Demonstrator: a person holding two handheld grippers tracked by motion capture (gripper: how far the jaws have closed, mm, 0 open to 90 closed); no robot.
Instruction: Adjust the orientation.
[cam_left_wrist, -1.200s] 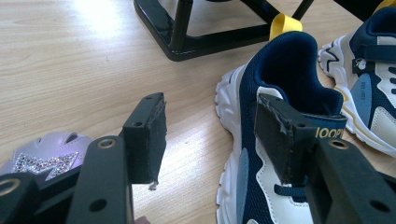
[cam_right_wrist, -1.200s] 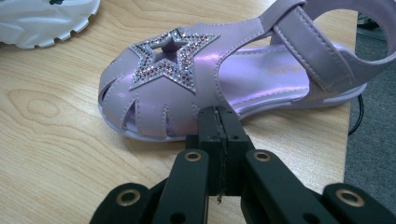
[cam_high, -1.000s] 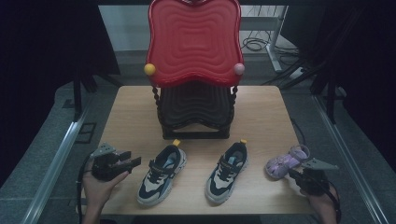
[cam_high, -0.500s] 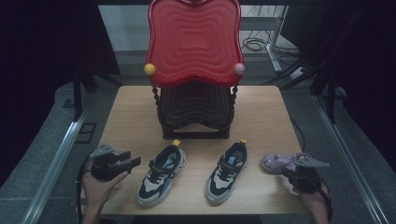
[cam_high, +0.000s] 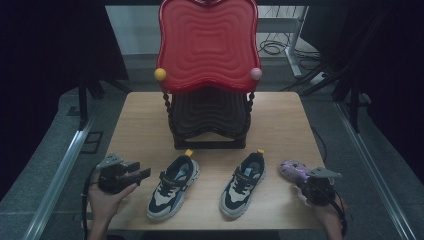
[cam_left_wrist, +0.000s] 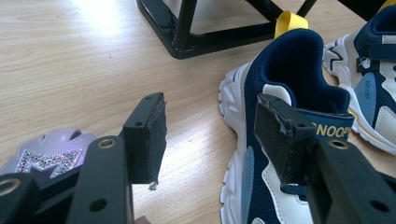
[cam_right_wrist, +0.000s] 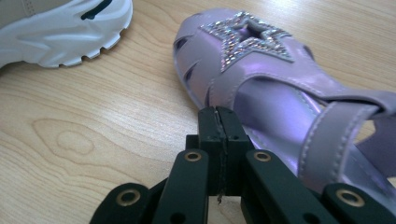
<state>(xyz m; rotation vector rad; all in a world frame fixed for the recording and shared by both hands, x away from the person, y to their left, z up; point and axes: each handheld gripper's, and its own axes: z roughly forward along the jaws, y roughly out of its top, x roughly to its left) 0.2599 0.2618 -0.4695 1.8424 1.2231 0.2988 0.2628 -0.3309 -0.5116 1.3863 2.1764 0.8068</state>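
On the pale wooden table (cam_high: 280, 125), a black wire shoe rack (cam_high: 210, 122) with a red wavy plastic top stands at the far middle and serves as the landmark. In front of its right corner, toward the table's right edge, lies the lilac cut-out sandal with a rhinestone star (cam_high: 295, 171). The right gripper (cam_right_wrist: 218, 122) sits against the sandal's side, its jaws pressed fully together with nothing between them. In front of the rack's left corner, near the table's left edge, the left gripper (cam_left_wrist: 208, 135) holds its jaws wide apart and empty, beside the heel of the left navy-and-white mesh sneaker (cam_high: 172, 186). Its matching sneaker (cam_high: 243, 183) lies between that one and the sandal.
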